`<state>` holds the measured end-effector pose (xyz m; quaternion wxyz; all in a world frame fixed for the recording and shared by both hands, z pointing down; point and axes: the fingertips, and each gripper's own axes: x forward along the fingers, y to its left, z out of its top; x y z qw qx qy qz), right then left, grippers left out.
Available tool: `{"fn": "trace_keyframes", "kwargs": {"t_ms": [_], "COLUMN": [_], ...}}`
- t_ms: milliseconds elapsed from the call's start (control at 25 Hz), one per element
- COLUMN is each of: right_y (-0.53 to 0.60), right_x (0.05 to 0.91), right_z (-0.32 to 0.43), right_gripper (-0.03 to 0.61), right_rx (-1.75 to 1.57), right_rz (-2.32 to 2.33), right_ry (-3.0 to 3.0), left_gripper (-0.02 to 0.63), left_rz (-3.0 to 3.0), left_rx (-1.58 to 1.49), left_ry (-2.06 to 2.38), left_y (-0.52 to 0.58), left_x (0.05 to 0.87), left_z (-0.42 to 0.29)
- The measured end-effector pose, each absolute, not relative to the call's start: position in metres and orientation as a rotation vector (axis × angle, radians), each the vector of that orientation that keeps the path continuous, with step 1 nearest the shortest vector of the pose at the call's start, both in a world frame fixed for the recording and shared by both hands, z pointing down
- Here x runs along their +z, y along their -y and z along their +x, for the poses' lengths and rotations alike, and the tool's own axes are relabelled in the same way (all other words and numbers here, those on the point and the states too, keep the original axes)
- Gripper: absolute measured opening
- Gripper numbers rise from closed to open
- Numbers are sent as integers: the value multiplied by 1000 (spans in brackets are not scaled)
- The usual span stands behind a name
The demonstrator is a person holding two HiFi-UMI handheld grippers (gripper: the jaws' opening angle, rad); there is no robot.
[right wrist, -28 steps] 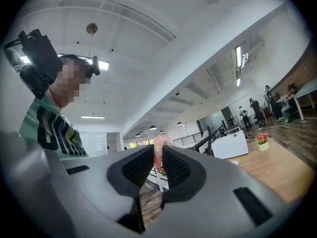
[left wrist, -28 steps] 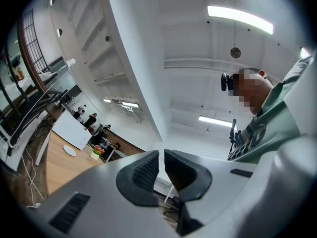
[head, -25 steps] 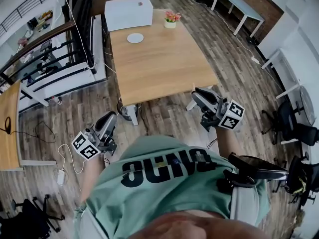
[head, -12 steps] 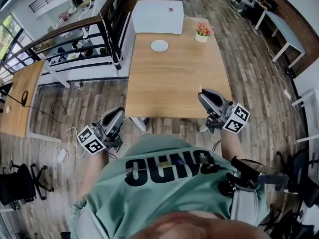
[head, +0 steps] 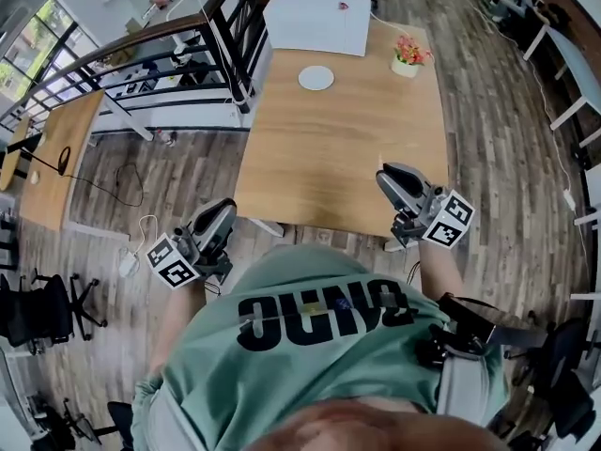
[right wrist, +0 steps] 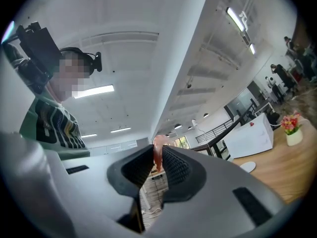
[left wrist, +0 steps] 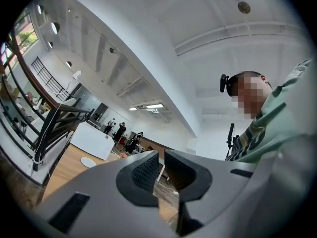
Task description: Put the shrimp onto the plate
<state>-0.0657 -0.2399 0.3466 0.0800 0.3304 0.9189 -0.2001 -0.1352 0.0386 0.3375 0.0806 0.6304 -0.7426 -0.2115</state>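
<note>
In the right gripper view a small pink-orange shrimp point(right wrist: 158, 151) sticks up between the pads of my right gripper point(right wrist: 158, 163), which is shut on it. In the head view that right gripper point(head: 389, 178) hovers over the near edge of the wooden table point(head: 338, 148); the shrimp is hidden there. A round white plate point(head: 315, 77) lies at the table's far end and shows in both gripper views, as the plate point(right wrist: 247, 166) and the plate point(left wrist: 89, 161). My left gripper point(head: 223, 216) hangs left of the table over the floor. The left gripper point(left wrist: 161, 158) has a narrow gap with nothing in it.
A white box point(head: 317, 19) and a flower pot point(head: 408, 56) stand at the table's far end behind the plate. A black railing point(head: 221, 26) runs along the left. Office chairs point(head: 42, 308) stand on the wood floor. The person's green shirt point(head: 319, 355) fills the lower head view.
The head view has swung so the table sits more central and closer. My right gripper now reaches over the table's near edge, still shut on the shrimp. The left gripper keeps its pose.
</note>
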Motion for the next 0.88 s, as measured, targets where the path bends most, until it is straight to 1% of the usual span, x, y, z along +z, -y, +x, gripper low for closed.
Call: {"fn": "trace_keyframes", "kwargs": {"t_ms": [240,560,880], "right_y": [250,233,175], "right_x": [350,345,321], "right_z": [-82,-119,-210], "right_gripper": [55,55,55], "right_rx": [-602,-510,-466], "right_rz": [967,793,598], "right_ry": [-2769,-2855,-2935], "left_gripper": [40,40,40], "left_rz": [1887,2019,2174], "left_rx": [-646,-719,-667], "left_ry": [2189,2057,1931], "left_y": [-27,-36,-78], "left_x": [346,360,359], "left_z": [-155,-225,-337]}}
